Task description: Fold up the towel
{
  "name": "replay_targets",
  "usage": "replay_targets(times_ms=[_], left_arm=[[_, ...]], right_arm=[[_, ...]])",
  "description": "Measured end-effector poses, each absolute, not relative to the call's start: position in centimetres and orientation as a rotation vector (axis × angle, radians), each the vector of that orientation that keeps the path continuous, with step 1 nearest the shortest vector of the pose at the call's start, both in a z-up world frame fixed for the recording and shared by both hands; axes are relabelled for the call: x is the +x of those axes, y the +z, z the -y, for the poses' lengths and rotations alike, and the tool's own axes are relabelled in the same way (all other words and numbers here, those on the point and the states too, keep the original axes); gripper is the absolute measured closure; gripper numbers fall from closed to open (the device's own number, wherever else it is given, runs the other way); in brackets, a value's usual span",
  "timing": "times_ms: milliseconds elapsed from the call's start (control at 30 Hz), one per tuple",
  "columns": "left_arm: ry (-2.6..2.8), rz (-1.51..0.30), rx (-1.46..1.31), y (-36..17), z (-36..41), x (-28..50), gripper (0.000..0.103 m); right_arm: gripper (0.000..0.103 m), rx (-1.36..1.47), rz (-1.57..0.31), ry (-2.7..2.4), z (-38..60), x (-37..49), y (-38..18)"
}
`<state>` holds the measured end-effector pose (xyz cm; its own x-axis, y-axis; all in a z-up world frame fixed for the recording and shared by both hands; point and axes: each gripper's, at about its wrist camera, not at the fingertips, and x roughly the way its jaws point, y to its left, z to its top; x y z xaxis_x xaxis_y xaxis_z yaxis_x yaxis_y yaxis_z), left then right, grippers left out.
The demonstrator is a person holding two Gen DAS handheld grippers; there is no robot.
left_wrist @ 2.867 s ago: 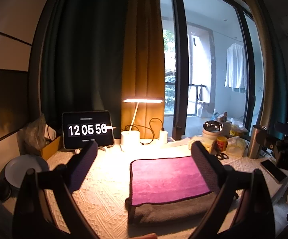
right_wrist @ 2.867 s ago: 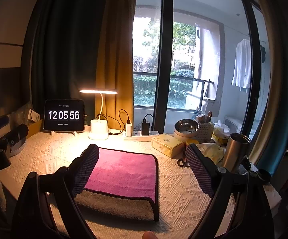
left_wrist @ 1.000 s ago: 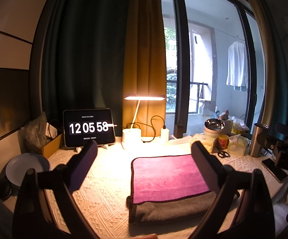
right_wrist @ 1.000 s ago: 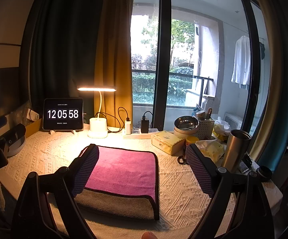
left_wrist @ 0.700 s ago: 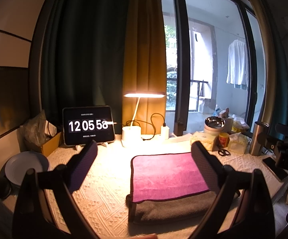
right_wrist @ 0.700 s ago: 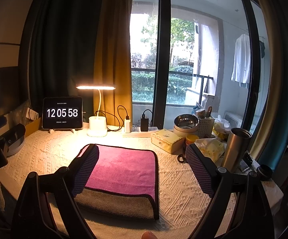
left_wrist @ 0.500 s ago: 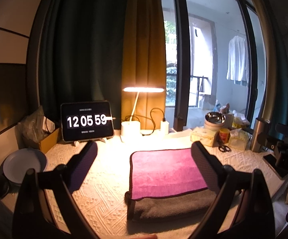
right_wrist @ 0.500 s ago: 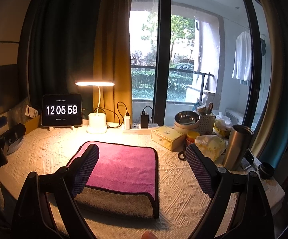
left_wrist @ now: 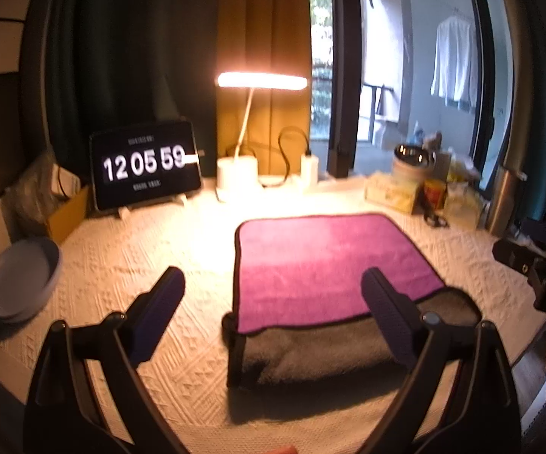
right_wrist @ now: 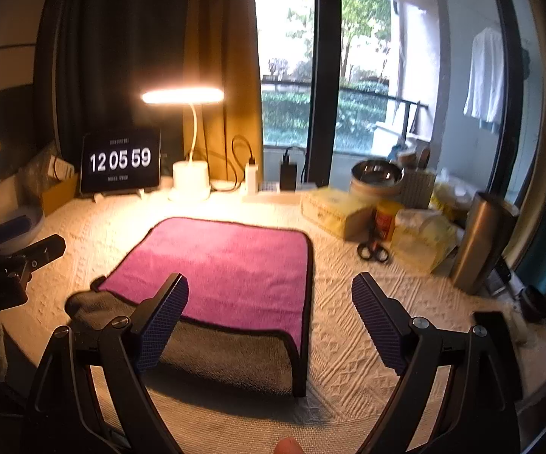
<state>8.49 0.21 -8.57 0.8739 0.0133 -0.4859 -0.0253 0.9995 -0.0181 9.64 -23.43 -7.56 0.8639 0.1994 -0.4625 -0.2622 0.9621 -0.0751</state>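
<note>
A towel, magenta on top with a grey underside and dark trim, lies flat on the white textured tablecloth, in the left wrist view [left_wrist: 326,261] and the right wrist view [right_wrist: 227,265]. Its near edge hangs over the table front, grey side out [left_wrist: 311,348]. My left gripper [left_wrist: 273,295] is open and empty, above the towel's near left part. My right gripper [right_wrist: 269,302] is open and empty, above the towel's near right corner. Each gripper's body shows at the edge of the other's view.
At the back stand a tablet clock [left_wrist: 144,164], a lit desk lamp [left_wrist: 237,178] and chargers. A white bowl [left_wrist: 19,280] sits left. Right of the towel are a yellow box [right_wrist: 333,208], scissors [right_wrist: 373,251], a metal bowl [right_wrist: 377,178] and a steel tumbler [right_wrist: 479,242].
Both grippers have tilted down and moved closer to the table, so the towel looms larger. The towel has not moved. The clock went from 12 05 56 to 12 05 59.
</note>
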Motion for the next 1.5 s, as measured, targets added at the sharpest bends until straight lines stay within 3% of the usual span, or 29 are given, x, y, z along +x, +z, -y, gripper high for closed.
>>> replay_targets(times_ms=[333,700,833,900,1067,1167,1233,1300,1500], left_arm=[[0.011,-0.704,0.009,-13.7,-0.3,12.1,0.009],[-0.006,-0.808,0.044,-16.6,0.3,13.5,0.024],[-0.011,-0.828,0.045,-17.3,0.2,13.5,0.029],[-0.017,-0.836,0.044,-17.6,0.2,13.6,0.039],[-0.024,-0.829,0.050,-17.7,0.2,13.4,0.051],[-0.025,-0.819,0.066,-17.6,0.4,13.1,0.063],[-0.031,-0.815,0.063,-17.6,0.4,13.0,0.066],[-0.034,-0.811,0.063,-17.4,0.4,12.9,0.072],[-0.053,-0.783,0.060,-16.6,0.5,12.3,0.081]], right_arm=[[0.020,-0.085,-0.645,0.277,24.7,14.0,-12.3],[0.034,-0.082,-0.776,0.289,24.9,16.8,-15.8],[0.035,-0.105,-0.804,0.313,24.2,16.9,-16.5],[0.036,-0.114,-0.811,0.320,23.8,16.9,-16.7],[0.052,-0.147,-0.829,0.325,23.1,16.8,-17.3],[0.067,-0.176,-0.822,0.322,22.9,16.6,-17.4],[0.085,-0.197,-0.810,0.313,22.6,16.4,-17.3],[0.093,-0.213,-0.798,0.308,22.6,16.3,-17.2],[0.098,-0.235,-0.744,0.306,22.4,15.4,-16.4]])
